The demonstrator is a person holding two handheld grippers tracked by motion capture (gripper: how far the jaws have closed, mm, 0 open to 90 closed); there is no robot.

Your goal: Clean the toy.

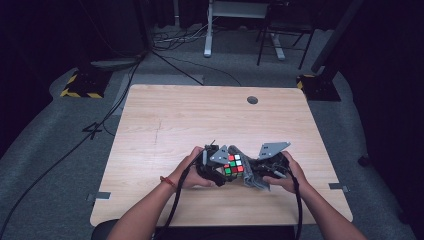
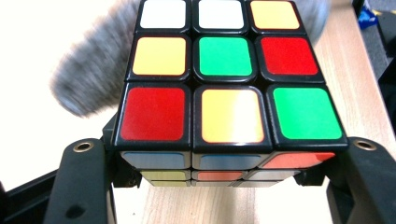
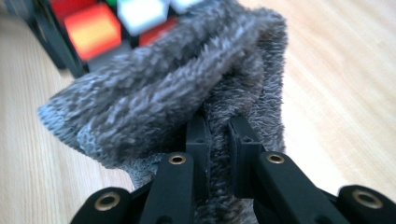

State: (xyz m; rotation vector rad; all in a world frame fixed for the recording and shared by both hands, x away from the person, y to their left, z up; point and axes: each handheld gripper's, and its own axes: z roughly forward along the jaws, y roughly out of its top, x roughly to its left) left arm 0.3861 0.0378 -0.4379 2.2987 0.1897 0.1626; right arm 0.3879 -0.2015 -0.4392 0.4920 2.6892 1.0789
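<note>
Our left gripper [image 1: 216, 167] has its jaws clamped on the sides of the cube [image 2: 231, 88], which we hold near the front of the worktop [image 1: 165, 125], seemingly just above it. To its right, the right gripper [image 1: 265, 172] has its jaws pinched tight on a fold of grey cloth [image 3: 187, 88] that presses against the cube's far face. If we rub too hard, we judge the cube could twist or slip out of the left jaws, since they grip only smooth plastic edges; the thin fold could also pull free.
</note>
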